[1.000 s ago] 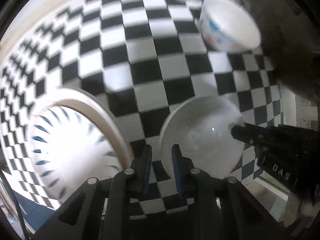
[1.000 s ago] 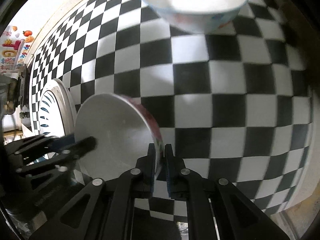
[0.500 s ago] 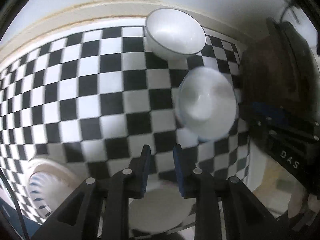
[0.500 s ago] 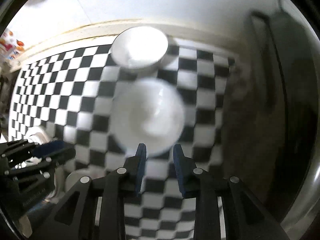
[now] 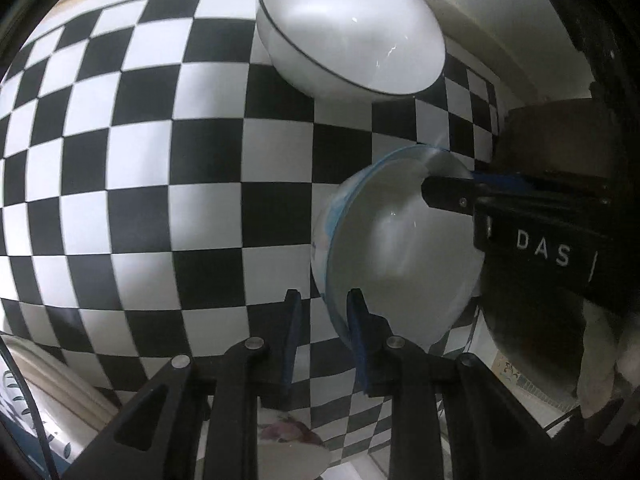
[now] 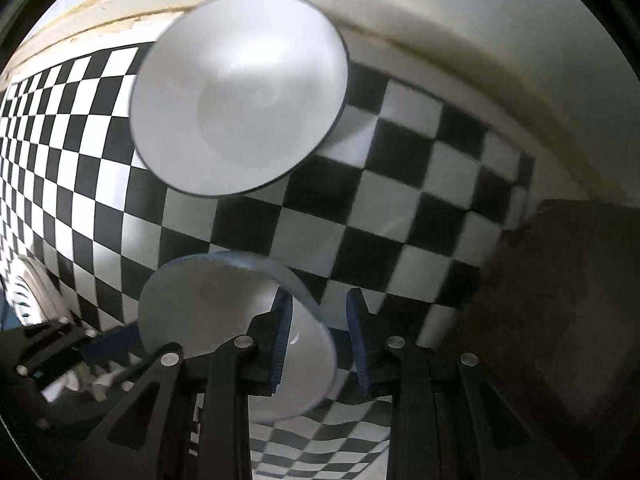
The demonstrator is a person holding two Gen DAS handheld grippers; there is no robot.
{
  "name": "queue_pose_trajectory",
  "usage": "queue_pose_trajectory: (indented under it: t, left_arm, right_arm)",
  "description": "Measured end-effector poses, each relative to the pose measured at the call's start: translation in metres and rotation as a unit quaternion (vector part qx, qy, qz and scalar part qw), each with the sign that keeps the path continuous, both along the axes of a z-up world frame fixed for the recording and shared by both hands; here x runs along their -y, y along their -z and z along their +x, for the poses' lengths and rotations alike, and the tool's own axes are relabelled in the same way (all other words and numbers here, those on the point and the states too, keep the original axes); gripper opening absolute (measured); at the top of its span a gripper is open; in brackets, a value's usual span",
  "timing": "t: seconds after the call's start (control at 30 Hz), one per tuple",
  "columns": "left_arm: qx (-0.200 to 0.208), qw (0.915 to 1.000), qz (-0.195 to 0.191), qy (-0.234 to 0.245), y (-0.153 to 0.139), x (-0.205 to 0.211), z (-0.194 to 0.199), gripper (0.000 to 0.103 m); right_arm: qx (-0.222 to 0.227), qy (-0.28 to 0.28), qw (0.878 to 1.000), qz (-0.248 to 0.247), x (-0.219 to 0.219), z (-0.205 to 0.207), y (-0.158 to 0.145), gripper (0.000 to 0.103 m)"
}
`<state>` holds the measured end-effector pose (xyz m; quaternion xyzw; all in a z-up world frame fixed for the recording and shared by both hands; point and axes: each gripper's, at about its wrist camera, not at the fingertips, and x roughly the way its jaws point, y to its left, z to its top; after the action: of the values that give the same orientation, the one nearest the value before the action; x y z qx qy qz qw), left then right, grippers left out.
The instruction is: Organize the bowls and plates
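near the right edge of the checkered table [image 5: 160, 168], left wrist view first: the blue-rimmed bowl [image 5: 400, 272] sits just past my left gripper [image 5: 323, 320]. its jaws are nearly pressed together with nothing pinched, and the bowl's near rim lines up beyond the tips; i can't tell if it touches. one finger of my right gripper reaches over the bowl's far rim into the hollow. toward the far edge stands the black-rimmed bowl [image 5: 352, 28], well apart. under my left gripper peeks a floral bowl [image 5: 288, 448], and a plate [image 5: 36, 396] with blue dashes lies at the near left corner.

right wrist view now: my right gripper [image 6: 318, 332] has just been opening its jaws, and the blue-rimmed bowl's wall runs between them, one finger inside, one outside, with a sliver of gap on the outer side. so it straddles the rim and isn't clamped yet.

this looks like glazed ceramic to me: stiff, slick, breakable, with some weight. the rim is the only place to pinch, so bite deep. a dark brown thing [image 6: 560, 320] crowds the right side, so there's little swing room there.
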<state>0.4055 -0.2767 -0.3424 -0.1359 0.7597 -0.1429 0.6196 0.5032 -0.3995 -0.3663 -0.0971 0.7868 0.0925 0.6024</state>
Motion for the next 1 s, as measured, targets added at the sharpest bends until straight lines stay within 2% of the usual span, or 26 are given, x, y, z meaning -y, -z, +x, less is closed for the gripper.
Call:
queue_pose_trajectory:
  t: [0.03, 0.07, 0.2, 0.47, 0.63, 0.7, 0.9, 1.0]
  left_arm:
    - [0.0, 1.0, -0.001, 0.0, 0.001, 0.0, 0.0, 0.02]
    - [0.002, 1.0, -0.004, 0.003, 0.001, 0.0, -0.001, 0.015]
    - [0.019, 0.9998, 0.003, 0.006, -0.005, -0.001, -0.001, 0.013]
    - [0.041, 0.9989, 0.02, 0.014, -0.008, -0.005, 0.005, 0.013]
    - [0.047, 0.9981, 0.03, 0.026, -0.012, -0.006, 0.004, 0.013]
    - [0.049, 0.9977, 0.034, 0.032, -0.015, -0.009, 0.004, 0.013]
    - [0.065, 0.9947, 0.046, 0.065, -0.013, -0.007, 0.007, 0.013]
    - [0.058, 0.9954, 0.042, 0.064, -0.01, -0.008, 0.01, 0.013]
  right_arm:
    - [-0.006, 0.005, 1.0, 0.004, 0.0, 0.001, 0.003, 0.022]
    - [-0.008, 0.004, 1.0, 0.008, -0.001, 0.001, 0.004, 0.02]
    - [-0.005, 0.019, 1.0, 0.0, 0.001, 0.002, 0.002, 0.02]
    - [-0.003, 0.083, 0.996, 0.016, 0.024, -0.008, 0.001, 0.016]
    - [-0.002, 0.098, 0.995, 0.02, 0.036, -0.006, 0.002, 0.015]
    - [-0.003, 0.109, 0.994, 0.03, 0.038, -0.024, 0.0, 0.014]
    - [-0.005, 0.147, 0.988, 0.055, 0.05, -0.035, -0.002, 0.013]
    - [-0.006, 0.168, 0.983, 0.068, 0.06, -0.04, 0.003, 0.012]
